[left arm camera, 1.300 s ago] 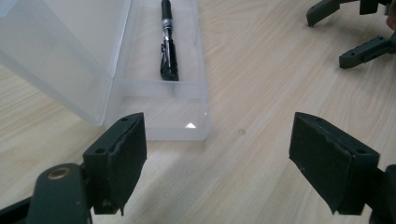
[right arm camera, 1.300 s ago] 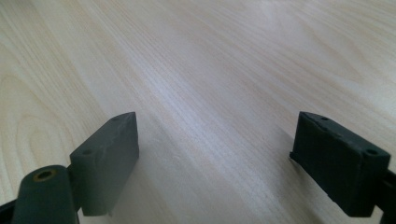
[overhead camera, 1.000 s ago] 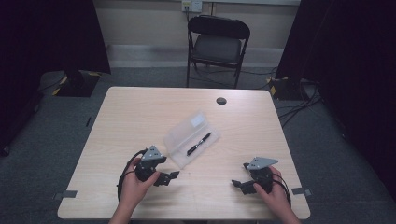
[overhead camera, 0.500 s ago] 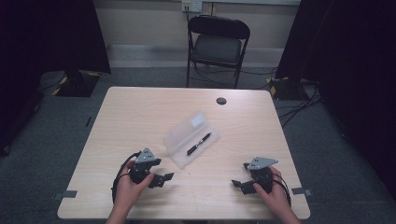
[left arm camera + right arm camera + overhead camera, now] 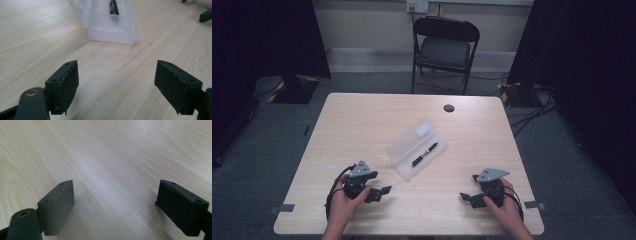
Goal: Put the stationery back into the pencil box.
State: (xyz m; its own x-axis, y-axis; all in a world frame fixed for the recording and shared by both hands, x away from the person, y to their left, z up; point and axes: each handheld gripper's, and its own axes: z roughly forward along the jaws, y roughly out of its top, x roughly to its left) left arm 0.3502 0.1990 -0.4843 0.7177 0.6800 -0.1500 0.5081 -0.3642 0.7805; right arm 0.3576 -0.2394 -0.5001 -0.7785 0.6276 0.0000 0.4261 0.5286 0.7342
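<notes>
Clear plastic hinged case (image 5: 417, 148) open mid-table, black pen (image 5: 425, 154) inside, white label unreadable. Left gripper (image 5: 379, 192) spread near the front-left edge; right gripper (image 5: 468, 196) spread near the front-right corner, empty.

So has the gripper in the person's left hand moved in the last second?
Yes. The left gripper has drawn back from the clear case toward the table's near edge.

My grippers: black jaws, grey top plates, both left gripper (image 5: 379, 192) & right gripper (image 5: 468, 198). Case (image 5: 414, 146) clear/frosted plastic w/ black pen (image 5: 425, 154) inside. Table (image 5: 362, 125) pale wood (fine grain pattern).
</notes>
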